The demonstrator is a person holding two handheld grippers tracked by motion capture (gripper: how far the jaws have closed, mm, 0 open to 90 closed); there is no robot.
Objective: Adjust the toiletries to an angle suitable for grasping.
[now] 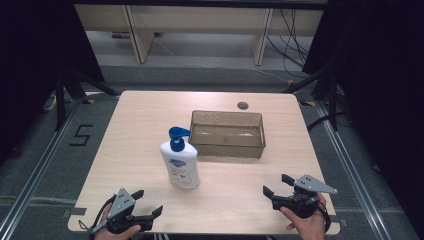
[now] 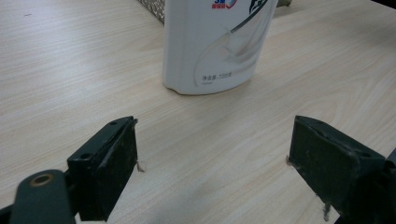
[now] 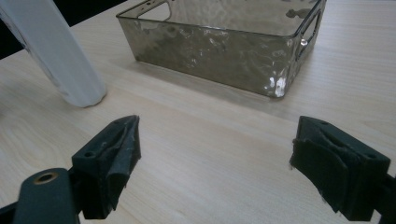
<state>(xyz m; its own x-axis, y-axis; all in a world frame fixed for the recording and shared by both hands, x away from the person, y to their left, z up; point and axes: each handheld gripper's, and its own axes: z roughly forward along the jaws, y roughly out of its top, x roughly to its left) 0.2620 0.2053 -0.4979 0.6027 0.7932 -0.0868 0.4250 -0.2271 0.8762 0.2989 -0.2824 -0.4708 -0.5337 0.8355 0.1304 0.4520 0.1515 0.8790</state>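
Table: 1 pump bottle | 1 clear bin | 2 tongs, empty

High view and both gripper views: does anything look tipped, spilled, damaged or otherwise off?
Nothing stands out. The white pump bottle with blue dispenser stands upright beside the empty smoky clear plastic bin, which sits square on the light wooden table. No spills.

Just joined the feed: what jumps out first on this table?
A white pump bottle with a blue pump head stands upright mid-table. Behind it to the right sits a clear, smoky plastic bin. Both the left gripper and right gripper wait open at the near edge.
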